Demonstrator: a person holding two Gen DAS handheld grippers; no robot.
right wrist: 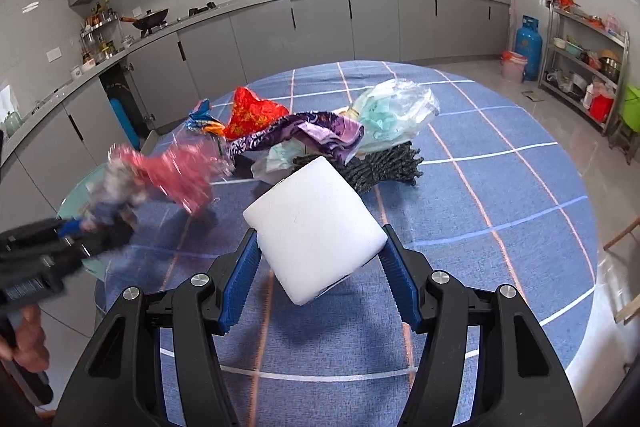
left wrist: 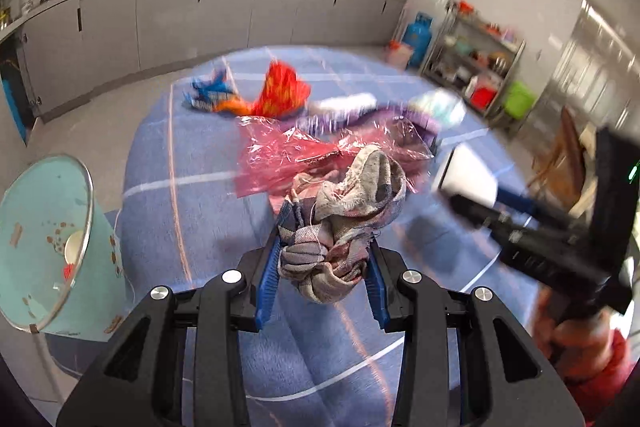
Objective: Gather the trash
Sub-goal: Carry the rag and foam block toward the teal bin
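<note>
My left gripper (left wrist: 330, 239) is shut on a crumpled grey and pink rag (left wrist: 348, 211), held above the table. A sheet of pink cellophane (left wrist: 288, 155) trails from the rag. My right gripper (right wrist: 320, 239) is shut on a white foam block (right wrist: 316, 227), its blue pads pressing on both sides. A light teal trash bin (left wrist: 86, 227) stands at the table's left edge with scraps inside. More trash lies on the blue checked tablecloth (right wrist: 500, 187): a red wrapper (right wrist: 252, 115), a purple wrapper (right wrist: 316, 131), a clear bag (right wrist: 396, 111) and a dark knitted piece (right wrist: 384, 163).
Grey kitchen cabinets (right wrist: 320, 27) run along the far wall. A blue gas cylinder (right wrist: 528, 47) and a metal shelf rack (right wrist: 584, 67) stand to the right. A wooden chair (left wrist: 560, 155) is beside the table's right edge. A hand (left wrist: 576, 343) grips the right tool.
</note>
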